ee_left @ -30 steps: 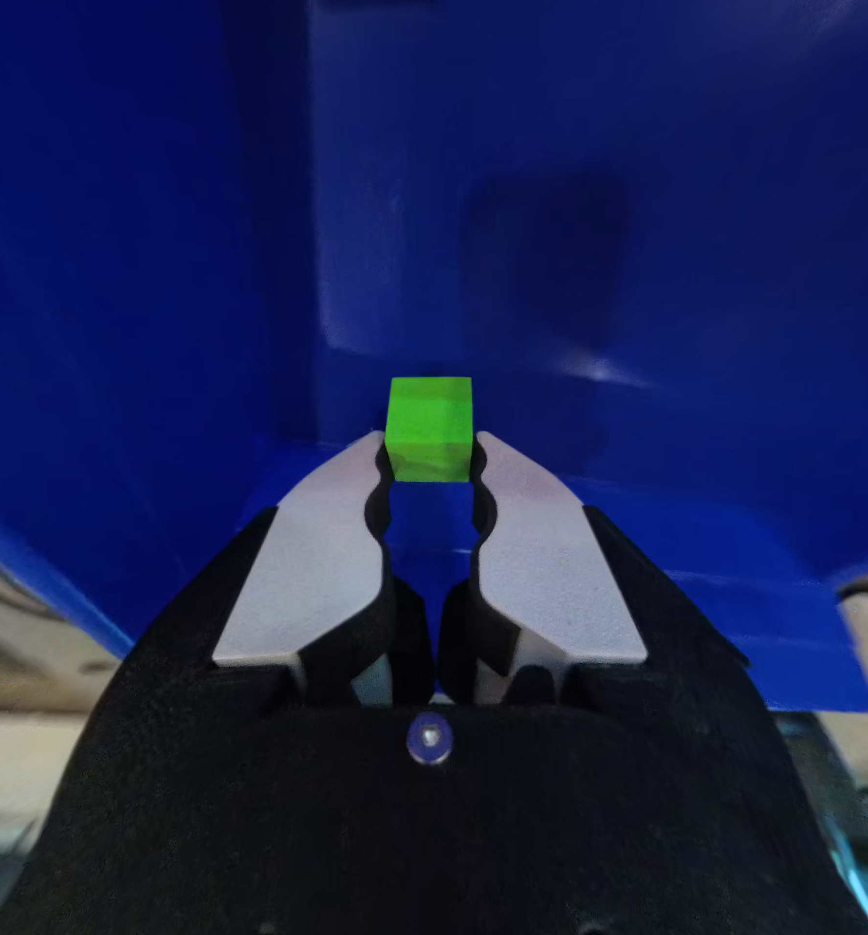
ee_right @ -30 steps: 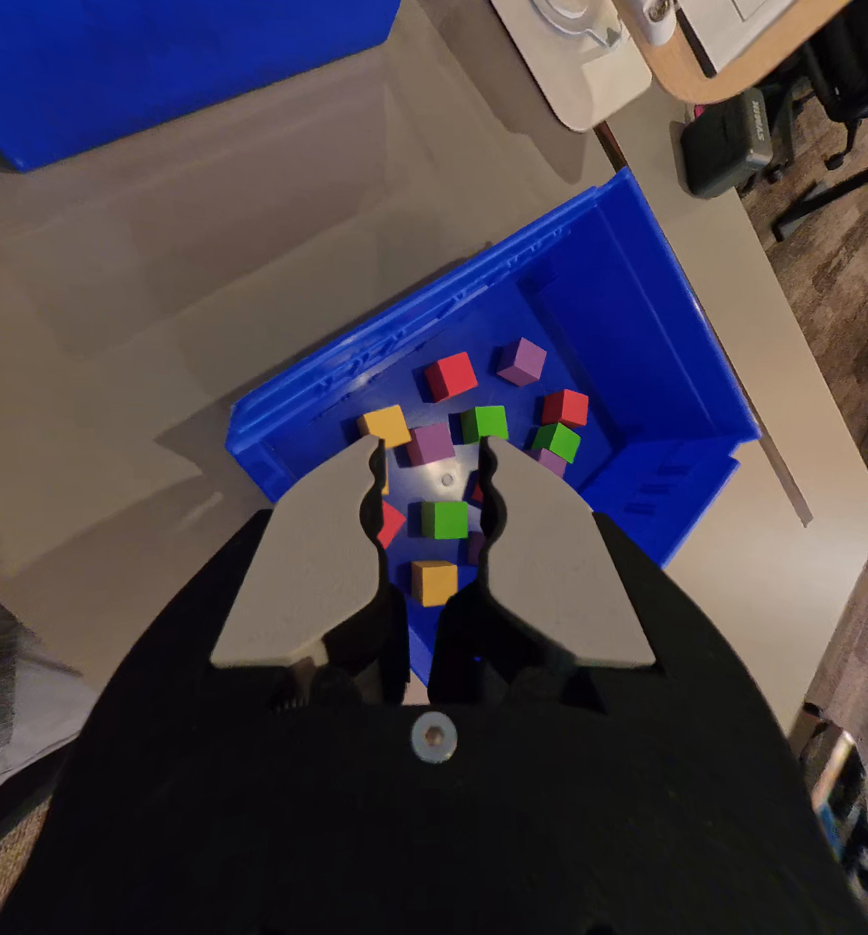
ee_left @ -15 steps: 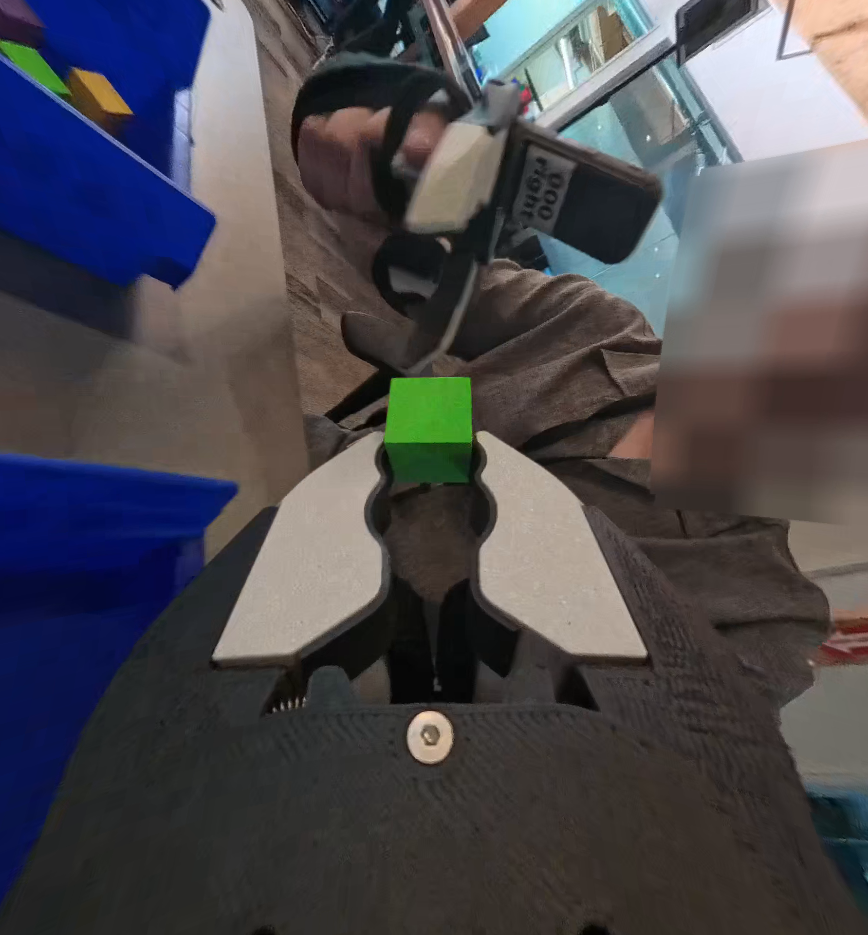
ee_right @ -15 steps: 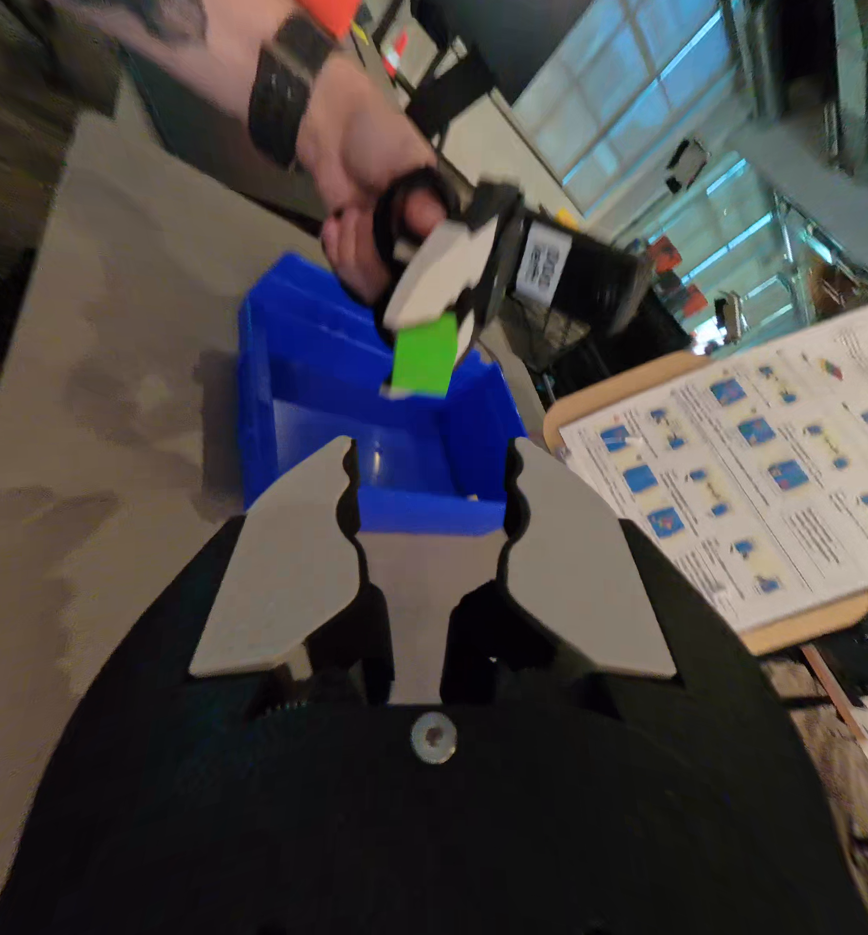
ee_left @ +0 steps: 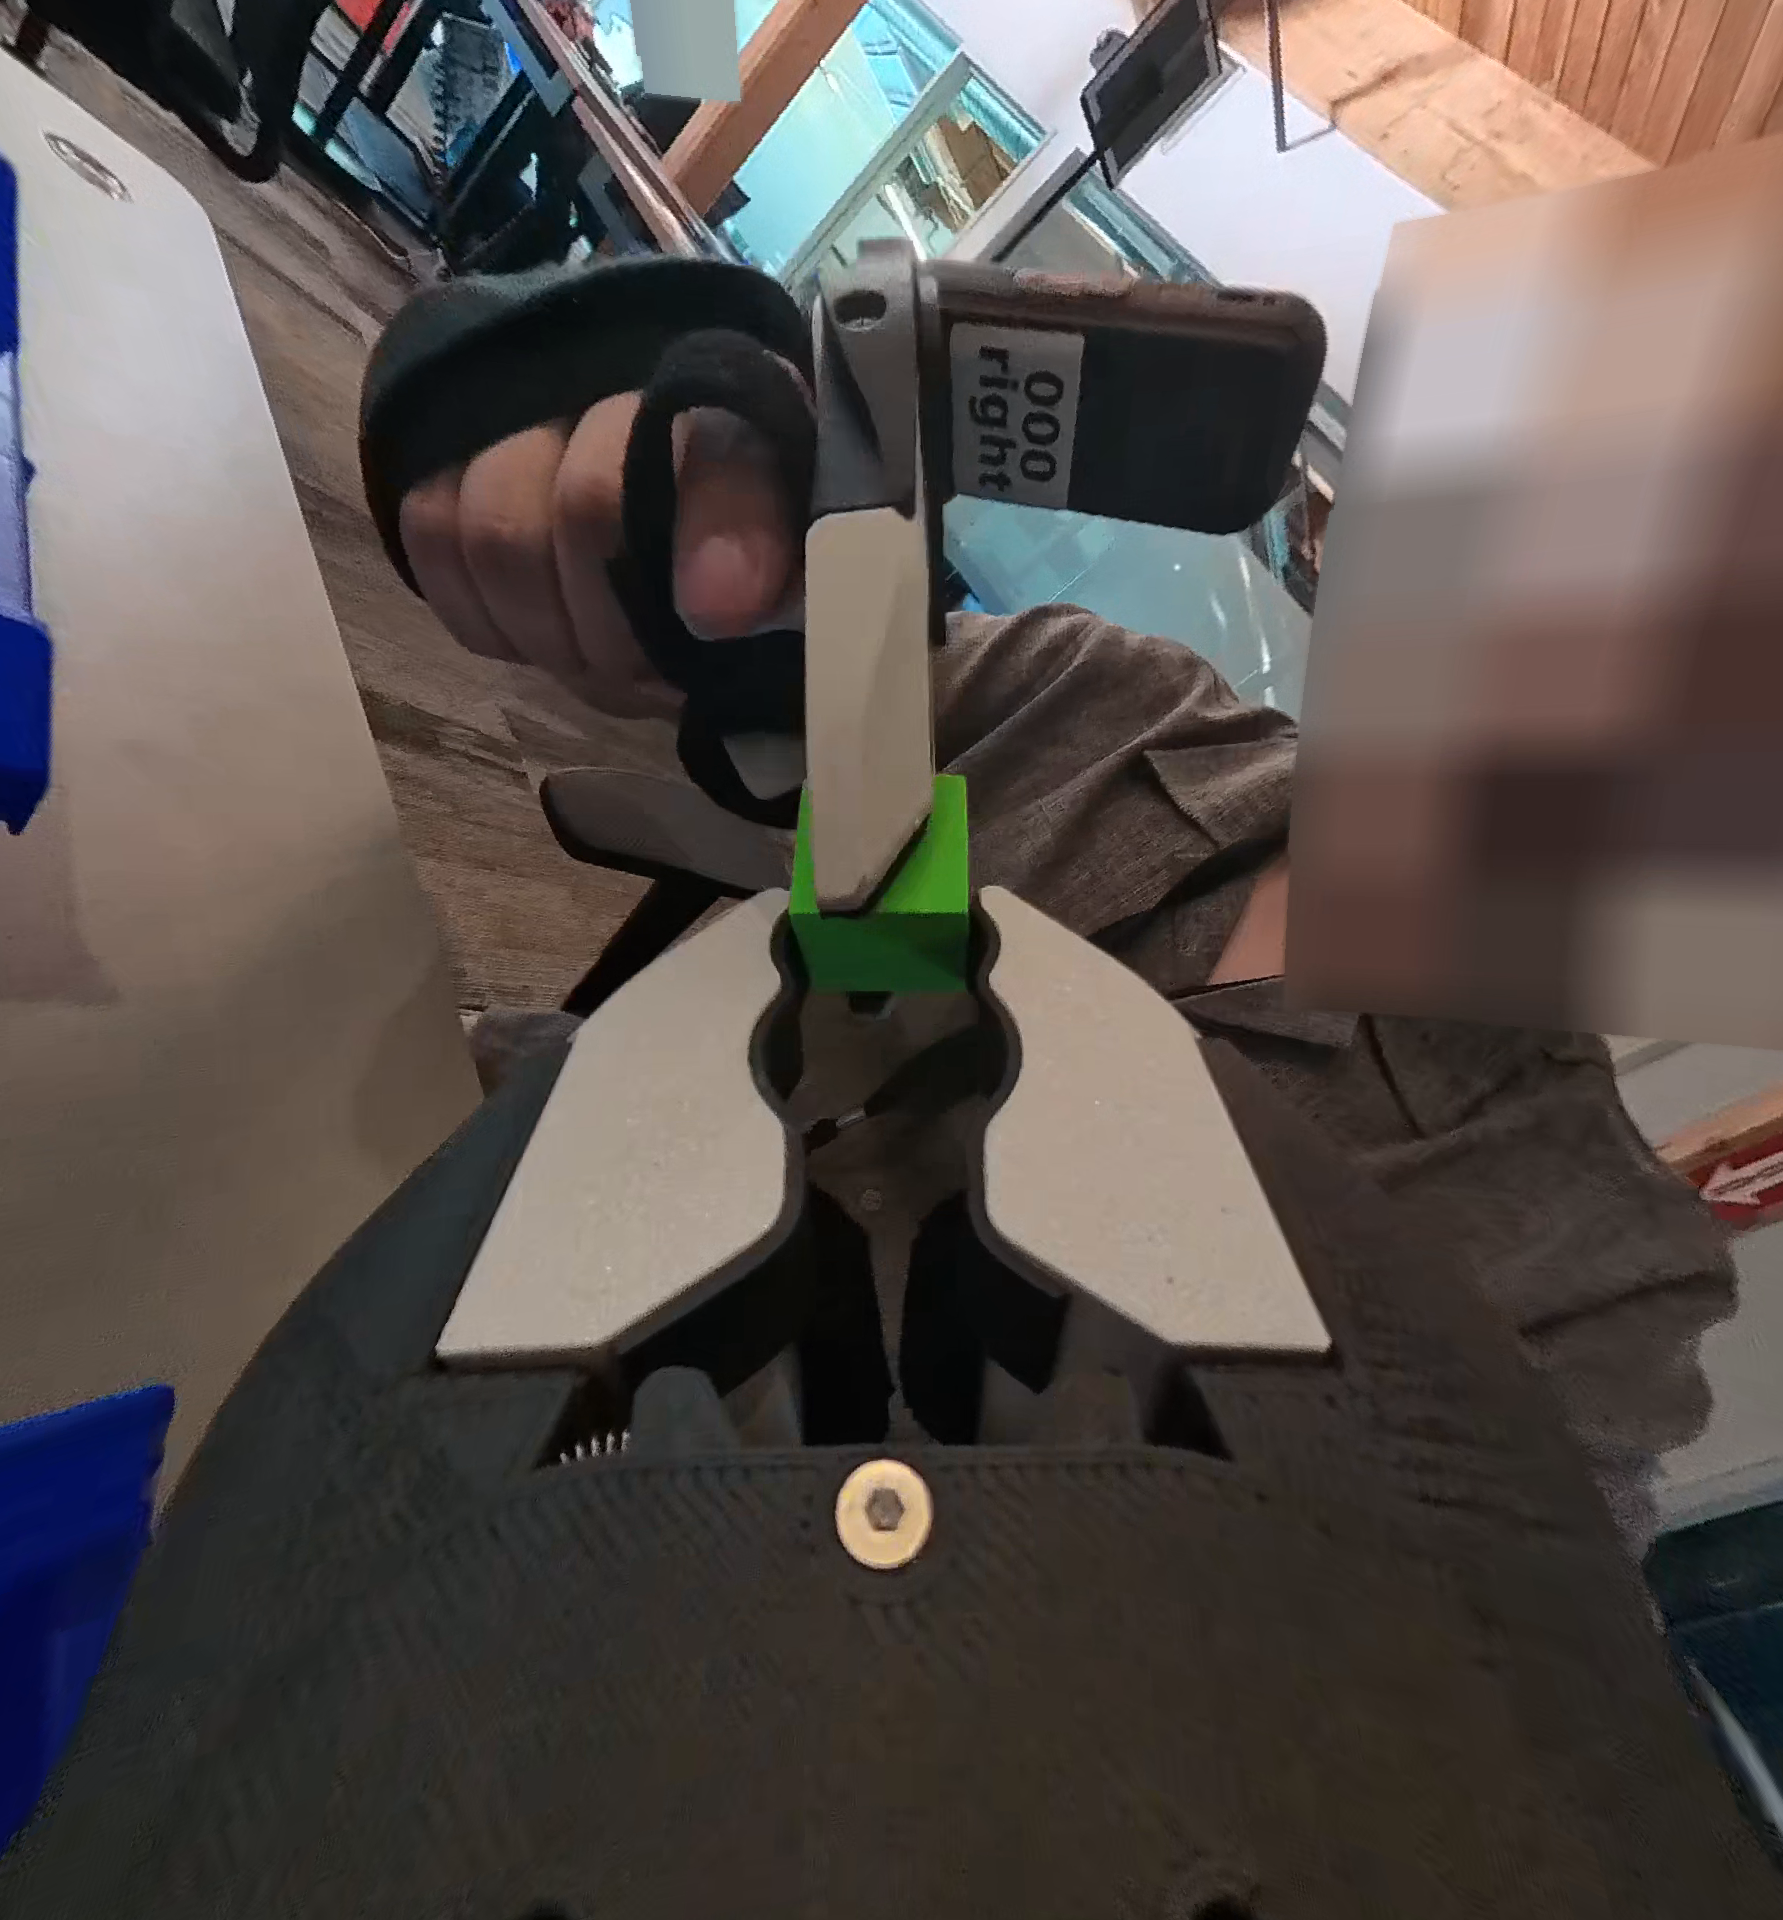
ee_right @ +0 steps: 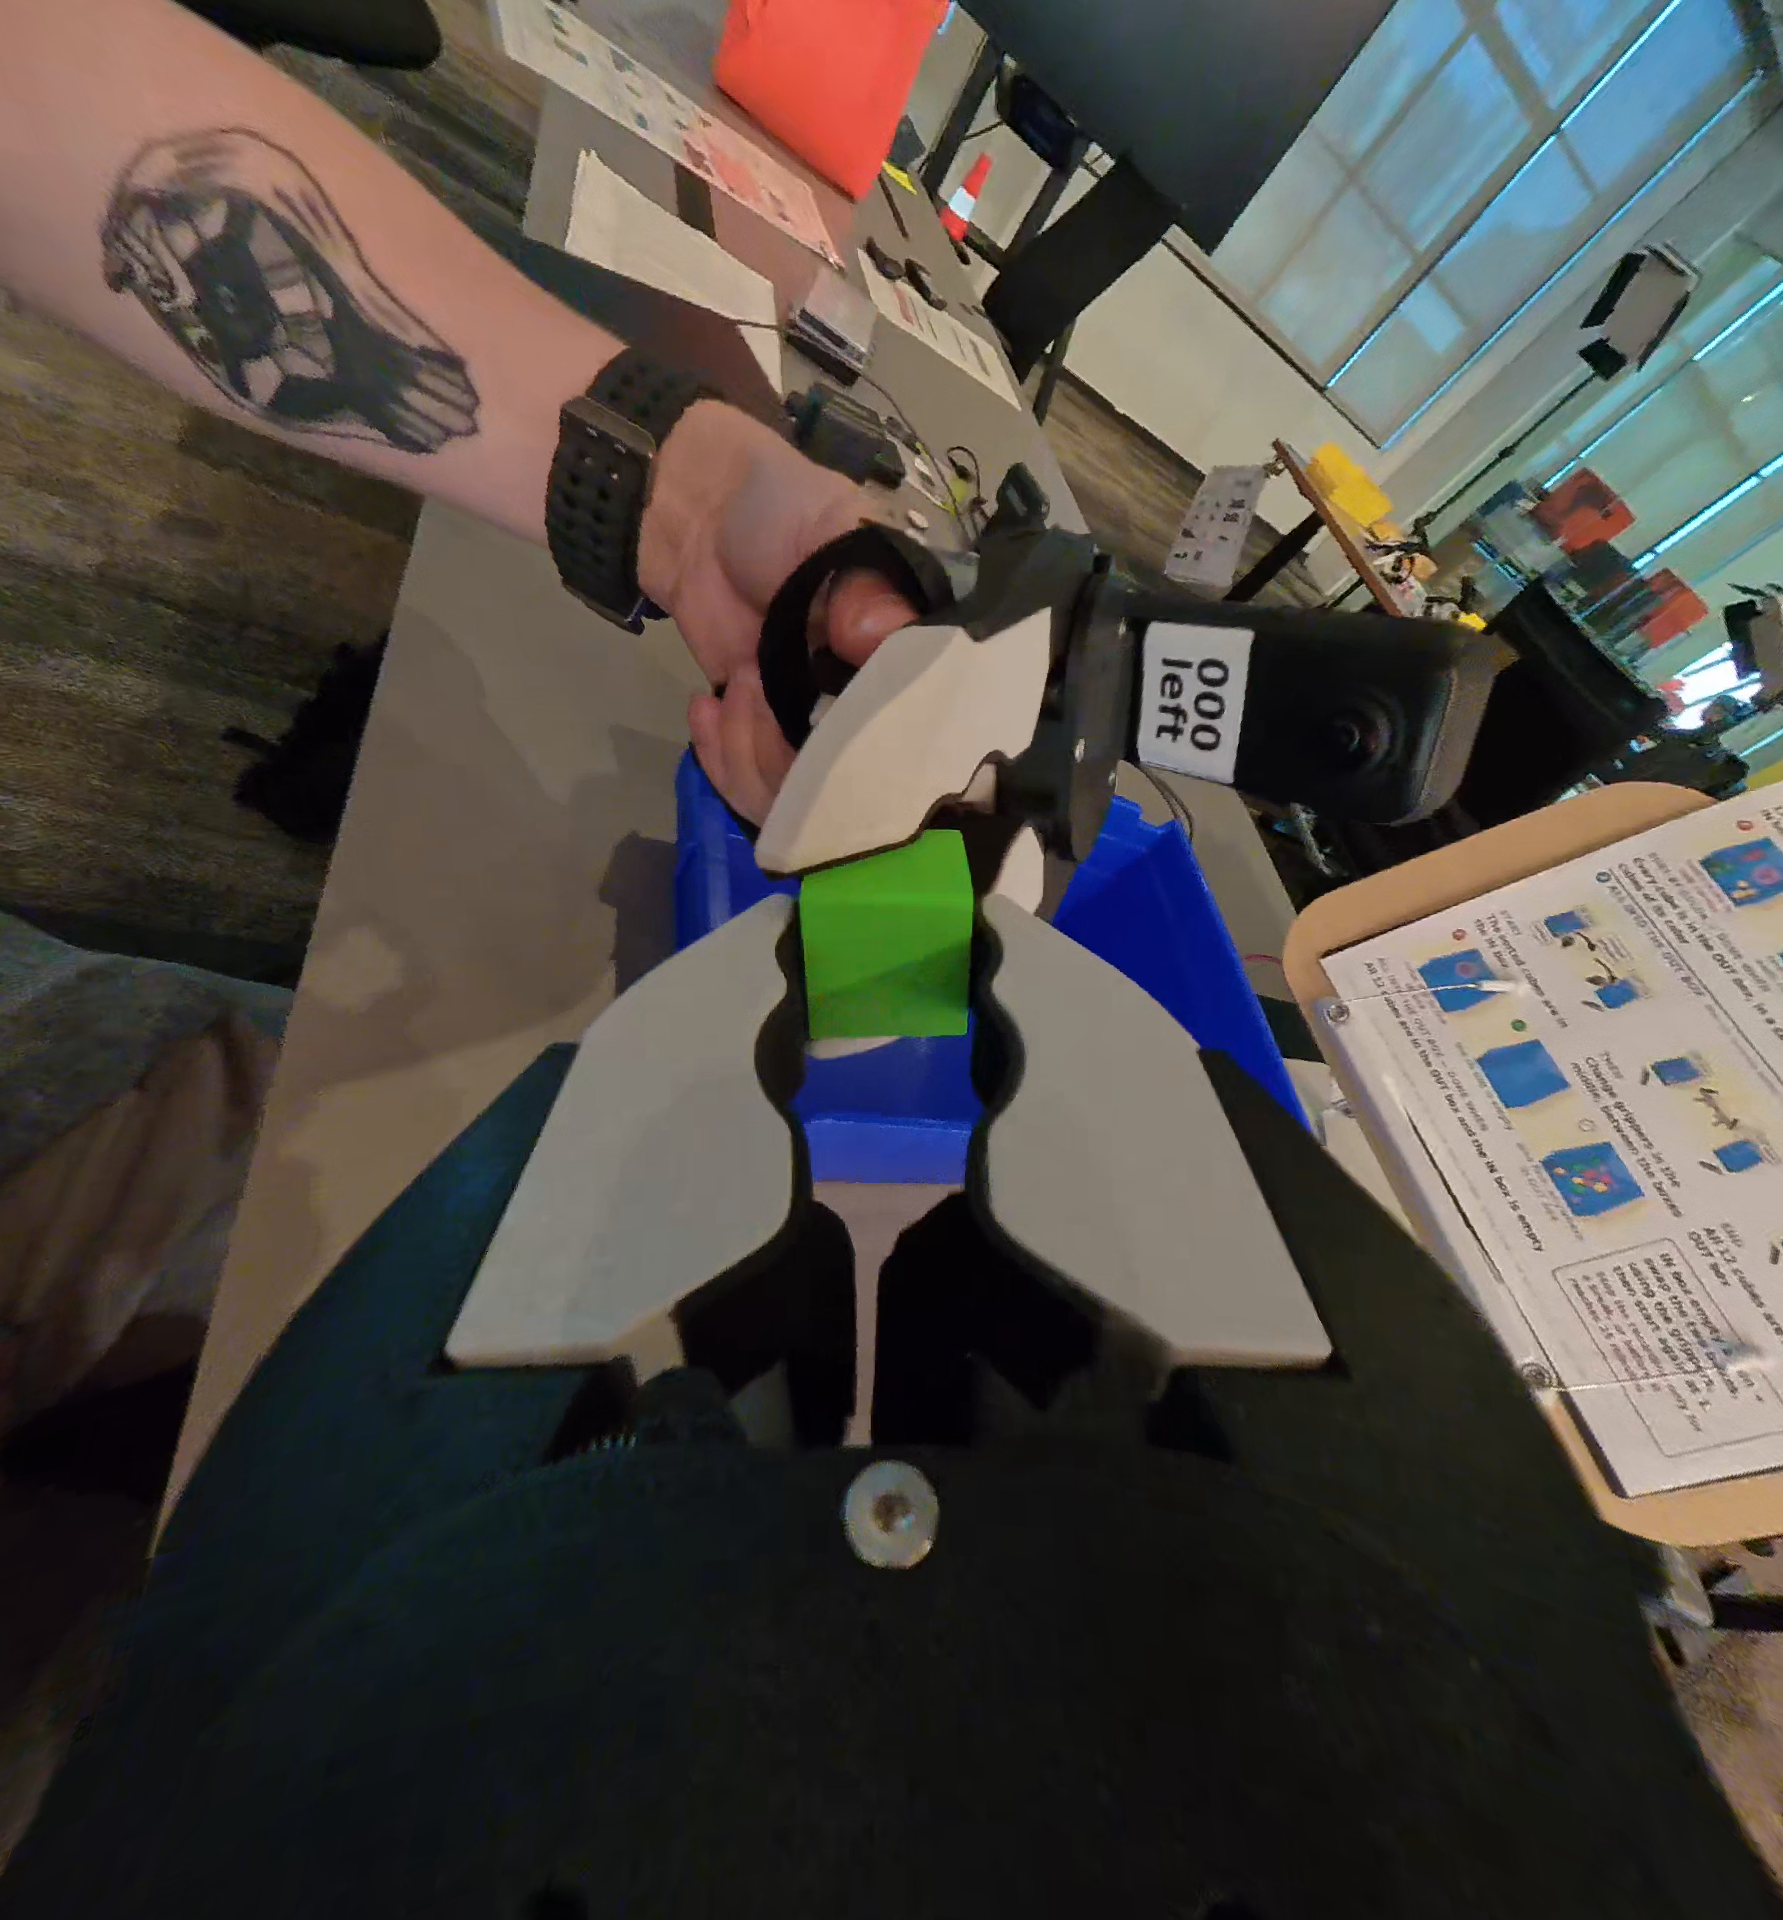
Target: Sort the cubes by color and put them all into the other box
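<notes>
Left wrist view: left gripper and right gripper both pinch green cube

Blue bin on a grey table. Just right of the bin, a tan board carrying a printed sheet with small blue pictures. Behind the bin, on the same table, small dark devices and cables. Farther behind, white papers, then an orange-red thing of unclear kind and a small traffic cone. Beyond and right of the bin, a dark screen and tall windows. Left of the bin, past the table edge, mottled carpet.
</notes>
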Demonstrator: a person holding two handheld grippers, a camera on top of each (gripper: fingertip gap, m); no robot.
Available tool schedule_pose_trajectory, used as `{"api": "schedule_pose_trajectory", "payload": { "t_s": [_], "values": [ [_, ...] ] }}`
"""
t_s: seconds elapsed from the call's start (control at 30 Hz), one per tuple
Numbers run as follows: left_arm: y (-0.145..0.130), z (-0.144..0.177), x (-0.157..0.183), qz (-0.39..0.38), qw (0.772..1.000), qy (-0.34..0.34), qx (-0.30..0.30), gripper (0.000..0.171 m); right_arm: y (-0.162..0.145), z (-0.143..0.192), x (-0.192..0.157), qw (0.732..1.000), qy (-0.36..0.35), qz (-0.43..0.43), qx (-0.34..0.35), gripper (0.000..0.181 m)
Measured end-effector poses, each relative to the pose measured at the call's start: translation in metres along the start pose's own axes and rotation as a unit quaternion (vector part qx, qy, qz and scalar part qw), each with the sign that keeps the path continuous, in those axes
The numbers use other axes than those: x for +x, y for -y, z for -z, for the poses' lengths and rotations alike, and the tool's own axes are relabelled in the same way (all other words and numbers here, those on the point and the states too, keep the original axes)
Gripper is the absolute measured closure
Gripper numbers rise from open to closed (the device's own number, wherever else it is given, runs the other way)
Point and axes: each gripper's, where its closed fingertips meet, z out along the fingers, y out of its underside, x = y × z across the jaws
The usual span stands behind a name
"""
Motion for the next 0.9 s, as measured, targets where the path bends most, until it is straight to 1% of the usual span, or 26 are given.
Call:
{"api": "schedule_pose_trajectory", "payload": {
  "t_s": [0.07, 0.1, 0.13, 0.17, 0.23, 0.3, 0.33, 0.4, 0.47, 0.53, 0.6, 0.67, 0.7, 0.77, 0.83, 0.9],
  "values": [
    [-0.001, -0.003, -0.002, -0.016, 1.000, 0.011, 0.000, 0.141, -0.001, 0.002, -0.002, 1.000, 0.001, 0.014, -0.010, 0.153],
    [-0.001, -0.004, -0.004, -0.019, 1.000, 0.019, 0.004, 0.135, -0.002, 0.003, -0.003, 1.000, 0.002, 0.019, -0.015, 0.153],
    [0.001, -0.005, -0.003, -0.020, 1.000, 0.017, 0.011, 0.118, -0.003, 0.005, -0.003, 1.000, -0.001, 0.025, -0.018, 0.153],
    [0.004, -0.006, 0.001, -0.022, 1.000, 0.005, 0.022, 0.111, -0.004, 0.008, -0.002, 0.999, -0.005, 0.032, -0.021, 0.153],
    [0.015, -0.003, 0.009, -0.024, 0.998, -0.018, 0.058, 0.105, -0.006, 0.016, 0.005, 0.998, -0.019, 0.045, -0.028, 0.153],
    [0.026, 0.005, 0.013, -0.036, 0.994, -0.008, 0.101, 0.100, -0.014, 0.034, 0.024, 0.996, -0.046, 0.052, -0.055, 0.153],
    [0.031, 0.010, 0.016, -0.048, 0.991, 0.005, 0.123, 0.101, -0.020, 0.046, 0.038, 0.995, -0.061, 0.045, -0.069, 0.153],
    [0.036, 0.018, 0.016, -0.071, 0.984, 0.057, 0.152, 0.105, -0.038, 0.073, 0.073, 0.990, -0.091, 0.014, -0.107, 0.153],
    [0.036, 0.024, 0.020, -0.096, 0.975, 0.102, 0.171, 0.112, -0.066, 0.097, 0.104, 0.981, -0.106, -0.035, -0.160, 0.153],
    [0.035, 0.029, 0.022, -0.113, 0.964, 0.148, 0.190, 0.116, -0.104, 0.114, 0.125, 0.963, -0.104, -0.092, -0.232, 0.153],
    [0.030, 0.037, 0.019, -0.116, 0.952, 0.201, 0.202, 0.130, -0.146, 0.125, 0.134, 0.933, -0.094, -0.155, -0.311, 0.153],
    [0.024, 0.044, 0.018, -0.120, 0.939, 0.244, 0.211, 0.133, -0.187, 0.131, 0.136, 0.900, -0.080, -0.202, -0.378, 0.153],
    [0.021, 0.046, 0.019, -0.123, 0.935, 0.255, 0.214, 0.135, -0.205, 0.131, 0.136, 0.886, -0.073, -0.221, -0.400, 0.153],
    [0.016, 0.051, 0.021, -0.125, 0.927, 0.272, 0.225, 0.136, -0.233, 0.124, 0.133, 0.866, -0.049, -0.258, -0.425, 0.153],
    [0.015, 0.057, 0.023, -0.124, 0.923, 0.282, 0.232, 0.138, -0.255, 0.115, 0.141, 0.858, -0.055, -0.271, -0.434, 0.153],
    [0.014, 0.058, 0.026, -0.124, 0.923, 0.281, 0.232, 0.139, -0.265, 0.099, 0.150, 0.857, -0.052, -0.309, -0.409, 0.153]
  ]
}}
